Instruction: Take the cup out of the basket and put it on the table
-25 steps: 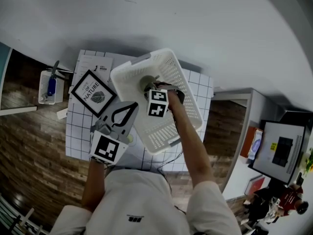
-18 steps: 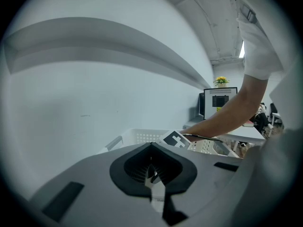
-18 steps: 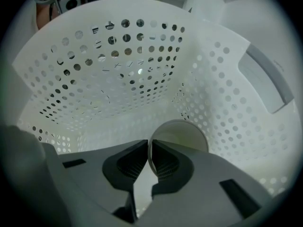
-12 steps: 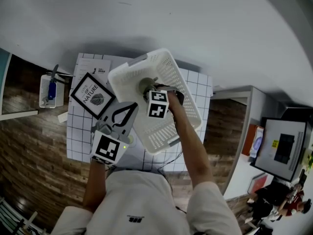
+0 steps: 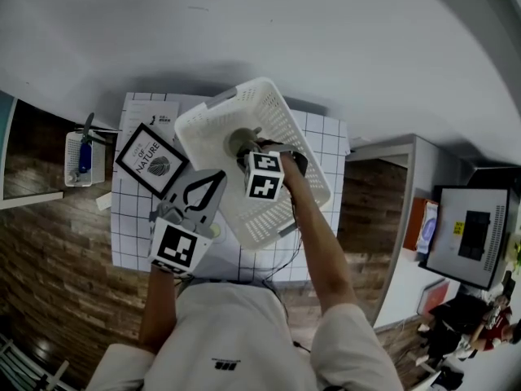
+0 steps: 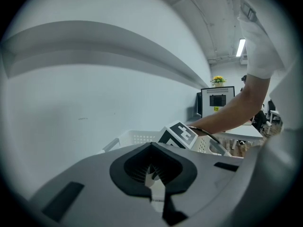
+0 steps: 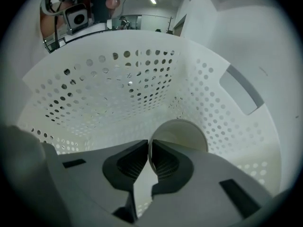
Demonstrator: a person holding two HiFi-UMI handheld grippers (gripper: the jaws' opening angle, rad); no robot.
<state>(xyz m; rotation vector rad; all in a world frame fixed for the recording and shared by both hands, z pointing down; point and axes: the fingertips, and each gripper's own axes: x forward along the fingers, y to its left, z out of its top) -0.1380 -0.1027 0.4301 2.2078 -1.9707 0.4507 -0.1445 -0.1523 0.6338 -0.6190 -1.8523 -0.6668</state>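
The right hand-held gripper (image 7: 148, 148) reaches down into the white perforated plastic basket (image 7: 118, 79). Its jaws have just been closing and pinch the rim of the small pale round cup (image 7: 182, 132), which is inside the basket near one end wall. The left gripper (image 6: 151, 150) hovers beside the basket over the white gridded table (image 5: 130, 218), jaws together and empty
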